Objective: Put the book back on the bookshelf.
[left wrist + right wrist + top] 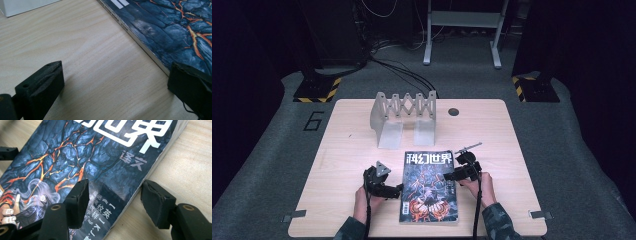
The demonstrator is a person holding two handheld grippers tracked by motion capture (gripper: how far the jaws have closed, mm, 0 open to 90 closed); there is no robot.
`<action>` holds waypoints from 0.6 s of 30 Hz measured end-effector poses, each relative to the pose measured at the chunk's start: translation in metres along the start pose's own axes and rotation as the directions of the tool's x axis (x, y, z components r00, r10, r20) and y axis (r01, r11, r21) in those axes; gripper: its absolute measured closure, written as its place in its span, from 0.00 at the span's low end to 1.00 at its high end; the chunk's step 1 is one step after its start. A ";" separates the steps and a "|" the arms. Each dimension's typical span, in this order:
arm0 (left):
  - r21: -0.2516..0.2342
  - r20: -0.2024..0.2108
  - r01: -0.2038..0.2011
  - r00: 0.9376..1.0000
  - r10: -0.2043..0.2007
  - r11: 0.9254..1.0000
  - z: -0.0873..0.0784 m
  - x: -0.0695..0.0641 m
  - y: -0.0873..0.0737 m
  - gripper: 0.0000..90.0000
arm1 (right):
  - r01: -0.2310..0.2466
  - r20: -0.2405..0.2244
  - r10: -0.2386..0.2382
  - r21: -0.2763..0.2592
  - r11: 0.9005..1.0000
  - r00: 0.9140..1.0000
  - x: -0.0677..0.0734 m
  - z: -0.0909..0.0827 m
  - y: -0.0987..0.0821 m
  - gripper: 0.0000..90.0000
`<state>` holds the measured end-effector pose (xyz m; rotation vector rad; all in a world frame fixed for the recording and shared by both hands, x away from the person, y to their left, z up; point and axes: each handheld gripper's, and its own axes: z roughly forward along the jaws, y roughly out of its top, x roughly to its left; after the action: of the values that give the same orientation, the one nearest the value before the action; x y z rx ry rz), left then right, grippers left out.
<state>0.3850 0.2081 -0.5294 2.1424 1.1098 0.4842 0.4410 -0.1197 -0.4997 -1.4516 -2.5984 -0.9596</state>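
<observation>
A magazine (429, 187) with a dark cracked-lava cover and white title lies flat near the table's front edge. My left gripper (399, 189) sits at its left side, open wide. In the left gripper view (115, 80) one jaw rests on bare wood and the other meets the magazine's edge (170, 30). My right gripper (447, 176) is at the magazine's right edge. In the right gripper view (115, 195) its jaws straddle that edge, one on the cover (75, 152), the other on the wood just beside the pages. It stands open.
A grey accordion-style rack (404, 117) stands at the back middle of the wooden table (352, 165), and its white base (22, 5) appears in the left gripper view. A small dark tool (469, 147) lies behind the right gripper. A round hole (453, 111) marks the tabletop.
</observation>
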 end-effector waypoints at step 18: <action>-0.019 0.007 -0.017 1.000 0.017 1.000 0.001 0.000 0.000 0.02 | -0.023 -0.126 0.006 -0.133 0.991 0.992 -0.003 -0.011 0.007 0.56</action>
<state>0.3854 0.2084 -0.5303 2.1369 1.0803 0.4928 0.4446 -0.1248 -0.4885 -1.3854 -2.4745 -1.2039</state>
